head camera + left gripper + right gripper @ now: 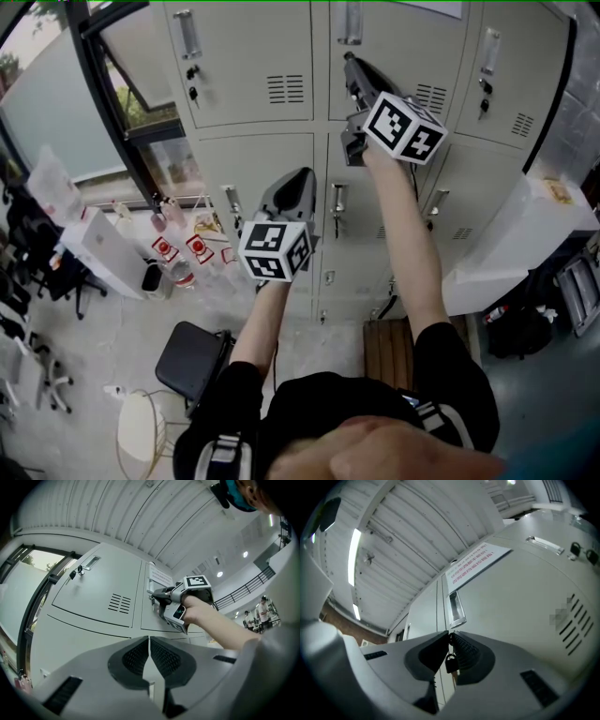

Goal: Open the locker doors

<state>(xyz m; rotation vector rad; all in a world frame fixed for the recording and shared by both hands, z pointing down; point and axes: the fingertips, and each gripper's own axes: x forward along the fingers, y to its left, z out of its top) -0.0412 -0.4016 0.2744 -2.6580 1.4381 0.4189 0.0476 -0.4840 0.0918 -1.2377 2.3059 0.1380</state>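
Pinching the key [451,662] at the upper middle door [403,52], with nothing open yet.
Your right gripper [450,638] has its jaws narrowed onto that small dark key, just below the recessed handle [455,609]. Your left gripper [149,640] is closed on nothing and sits clear of the lower lockers. Every one of the locker doors [248,80] in view looks shut, so I judge all the opening is left.

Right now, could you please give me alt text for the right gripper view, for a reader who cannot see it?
The right claw pinches a small dark key at a grey locker door, below its recessed handle and a printed notice.
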